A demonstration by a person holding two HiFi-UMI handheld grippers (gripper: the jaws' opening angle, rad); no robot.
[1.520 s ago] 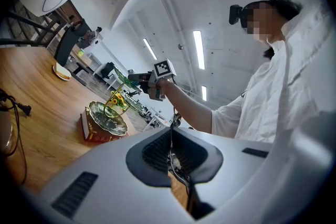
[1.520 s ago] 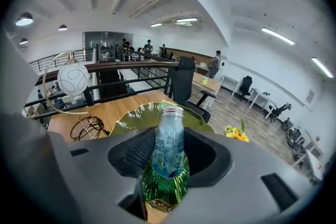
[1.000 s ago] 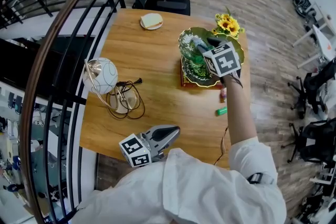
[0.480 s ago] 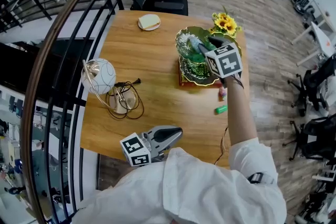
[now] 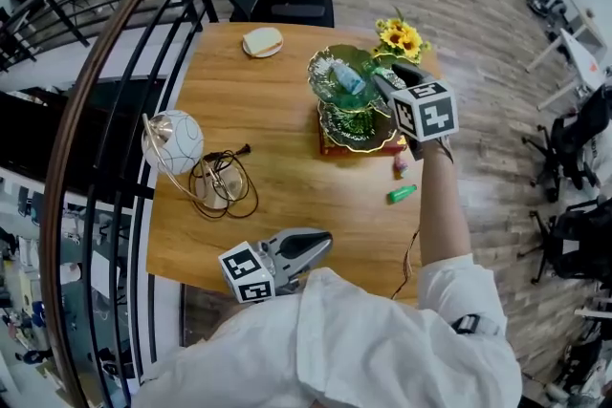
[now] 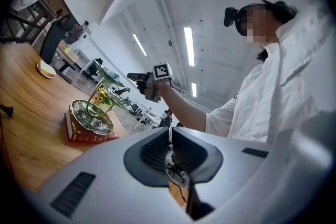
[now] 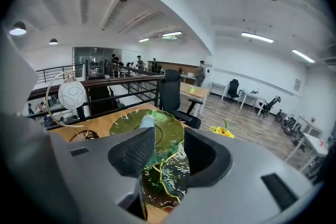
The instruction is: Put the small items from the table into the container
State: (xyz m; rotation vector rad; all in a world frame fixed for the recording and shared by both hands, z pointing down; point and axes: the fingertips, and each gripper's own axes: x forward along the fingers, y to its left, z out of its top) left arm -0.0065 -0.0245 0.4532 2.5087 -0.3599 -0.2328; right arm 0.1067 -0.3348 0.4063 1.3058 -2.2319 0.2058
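Right gripper (image 7: 164,151) was spread, empty, above tiered container (image 5: 323,89); pale item (image 5: 346,79) apparently lay inside. Left gripper (image 6: 169,150) was pressed together. Risk: a jaw could clip the rim and tip it. Green item (image 5: 402,194) lay on counter (image 5: 277,158).

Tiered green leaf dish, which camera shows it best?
The head view: the tiered green leaf dish shows from above, both tiers, a pale blue item in the top one. The right gripper view has it close but cropped. The left gripper view shows it small, from the side, on its red base.
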